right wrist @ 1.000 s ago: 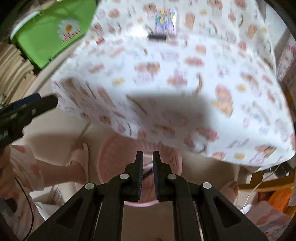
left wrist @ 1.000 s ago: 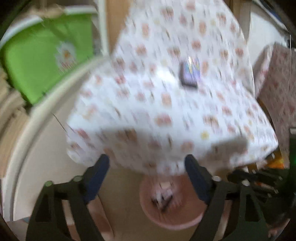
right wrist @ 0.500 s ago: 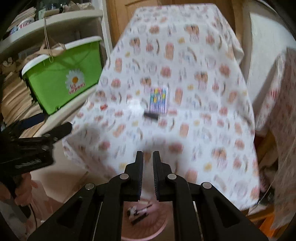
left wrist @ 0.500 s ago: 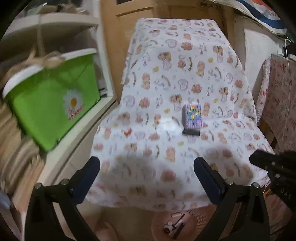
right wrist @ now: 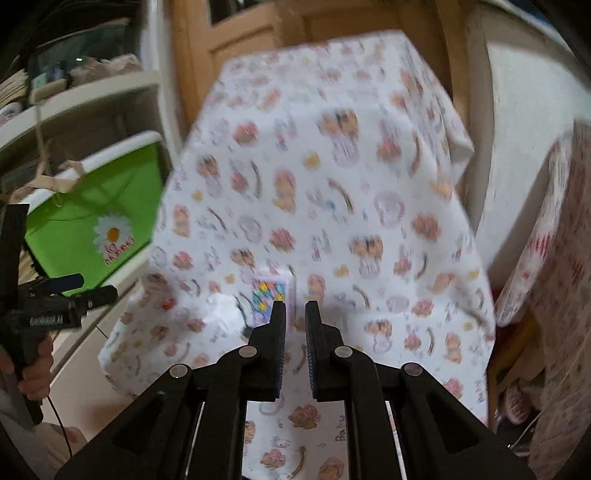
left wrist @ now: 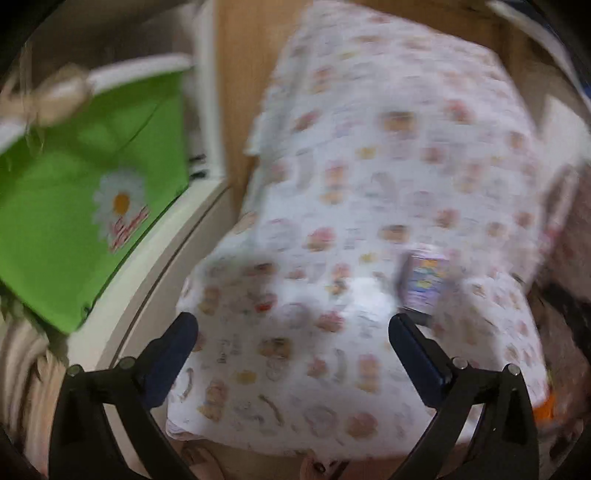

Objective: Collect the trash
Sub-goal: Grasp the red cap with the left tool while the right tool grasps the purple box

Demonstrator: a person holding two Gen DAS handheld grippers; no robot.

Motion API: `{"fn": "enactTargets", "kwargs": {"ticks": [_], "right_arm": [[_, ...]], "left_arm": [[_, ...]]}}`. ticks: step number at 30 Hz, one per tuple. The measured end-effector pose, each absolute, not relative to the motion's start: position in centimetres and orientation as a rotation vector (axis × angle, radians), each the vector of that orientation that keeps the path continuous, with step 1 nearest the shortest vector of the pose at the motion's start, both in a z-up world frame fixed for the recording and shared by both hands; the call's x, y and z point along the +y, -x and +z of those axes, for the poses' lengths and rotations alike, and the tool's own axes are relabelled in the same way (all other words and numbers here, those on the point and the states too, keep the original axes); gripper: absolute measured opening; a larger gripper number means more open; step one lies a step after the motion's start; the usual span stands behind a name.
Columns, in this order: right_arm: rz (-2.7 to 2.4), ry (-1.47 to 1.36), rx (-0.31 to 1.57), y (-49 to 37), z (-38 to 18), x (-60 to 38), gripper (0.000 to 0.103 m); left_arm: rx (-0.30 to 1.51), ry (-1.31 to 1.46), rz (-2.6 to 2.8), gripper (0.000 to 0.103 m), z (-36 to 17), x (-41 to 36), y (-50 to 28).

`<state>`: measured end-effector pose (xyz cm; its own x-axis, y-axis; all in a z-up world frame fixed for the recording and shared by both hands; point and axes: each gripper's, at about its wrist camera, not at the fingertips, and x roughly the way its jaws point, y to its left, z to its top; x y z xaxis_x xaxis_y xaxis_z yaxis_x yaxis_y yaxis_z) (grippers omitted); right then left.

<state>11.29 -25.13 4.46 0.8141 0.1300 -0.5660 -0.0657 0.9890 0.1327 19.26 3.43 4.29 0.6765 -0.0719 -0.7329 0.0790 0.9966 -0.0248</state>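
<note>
A small purple packet with coloured print (left wrist: 424, 282) lies on the cartoon-print tablecloth (left wrist: 388, 166), with a crumpled white piece (left wrist: 365, 295) just left of it. My left gripper (left wrist: 291, 330) is wide open and empty, above the cloth's near part, the white piece between its fingers' line. In the right wrist view the packet (right wrist: 267, 295) and white piece (right wrist: 221, 314) lie just beyond my right gripper (right wrist: 295, 308), whose jaws are nearly closed and hold nothing. The left gripper (right wrist: 74, 291) shows at the left. Both views are blurred.
A green box with a daisy print (left wrist: 85, 206) sits on a white shelf (left wrist: 155, 269) left of the table; it also shows in the right wrist view (right wrist: 96, 221). A wooden door (right wrist: 295, 26) stands behind. Another patterned cloth (right wrist: 554, 258) hangs at the right.
Both grippers have risen from the pink basket under the table and moved forward over the tabletop. The packet and white piece are now closer. The basket has dropped out of view.
</note>
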Motion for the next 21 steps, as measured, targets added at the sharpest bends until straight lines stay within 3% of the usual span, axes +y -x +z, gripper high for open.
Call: {"fn": "enactTargets", "kwargs": {"ticks": [7,9,12,15,17,21], "right_arm": [[0.11,-0.118,0.763,-15.5,0.7,-25.4,0.013],[0.107,-0.119,0.787,-16.1,0.2,-25.4,0.027],[0.093,-0.125,0.798,-16.6,-0.2,-25.6,0.04],[0.107,-0.144,0.818,-17.3,-0.4,-25.7,0.053],[0.102,-0.141,0.817,-17.6,-0.5,-25.6,0.057],[0.068,-0.129,0.836,-18.2,-1.1,-25.8,0.061]], "left_arm": [[0.938,0.14,-0.065,0.103,1.7,6.3,-23.9],[0.946,0.118,-0.033,0.103,1.3,6.3,-25.1],[0.994,0.093,-0.057,0.102,0.3,6.0,-26.6],[1.052,0.087,-0.052,0.091,-1.1,5.9,-28.0],[1.099,0.11,-0.054,0.08,-2.1,5.9,-28.9],[1.142,0.145,-0.049,0.071,-3.6,6.2,-30.3]]}}
